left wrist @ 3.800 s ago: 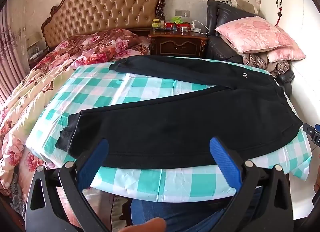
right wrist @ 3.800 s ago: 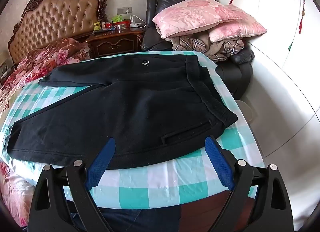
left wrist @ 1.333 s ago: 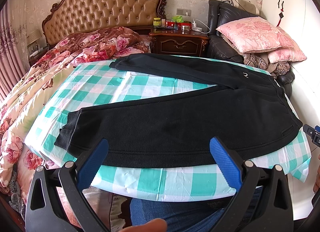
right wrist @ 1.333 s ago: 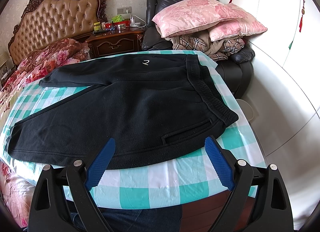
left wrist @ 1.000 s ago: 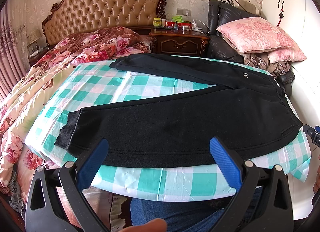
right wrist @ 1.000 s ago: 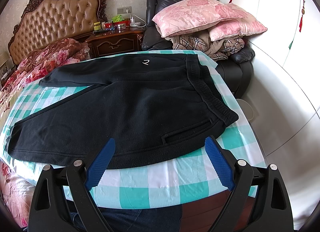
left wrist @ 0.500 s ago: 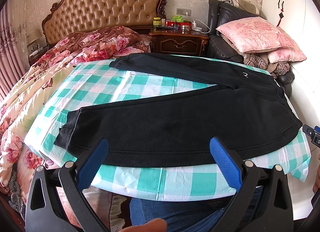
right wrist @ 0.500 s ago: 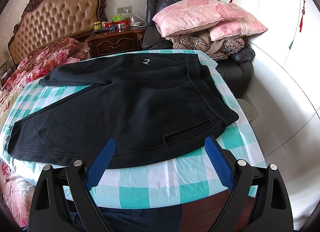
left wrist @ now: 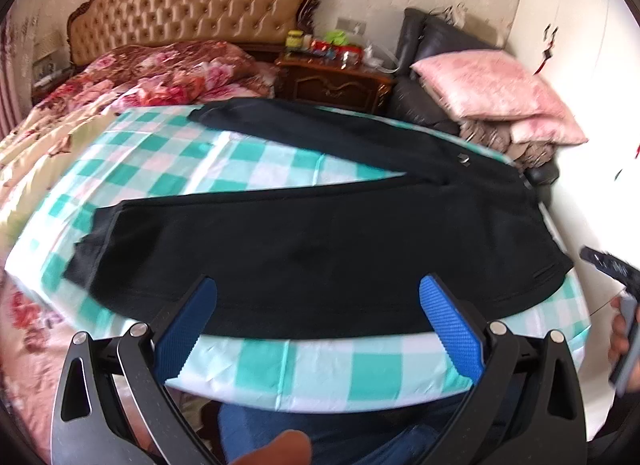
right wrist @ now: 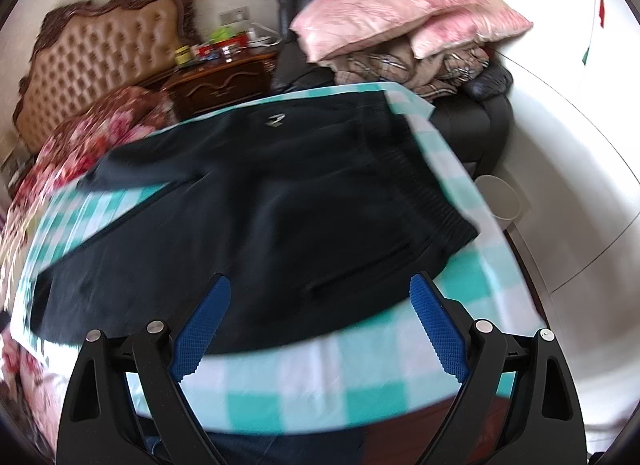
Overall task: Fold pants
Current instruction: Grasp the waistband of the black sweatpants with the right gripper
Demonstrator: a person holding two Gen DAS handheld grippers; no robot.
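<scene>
One silver logo [right wrist: 275,119], black pants [right wrist: 256,217]

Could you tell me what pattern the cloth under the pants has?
Teal-and-white checks on the cloth; clearest in the left wrist view.

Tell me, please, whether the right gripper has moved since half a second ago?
Yes. The right gripper has swung: the pink pillows and headboard sit lower in its tilted, blurred view. The black pants lie flat.

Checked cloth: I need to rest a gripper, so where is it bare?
Bare checked cloth lies in the wedge between the two legs of the black pants, and along the near edge strip. The nightstand is cluttered.
</scene>
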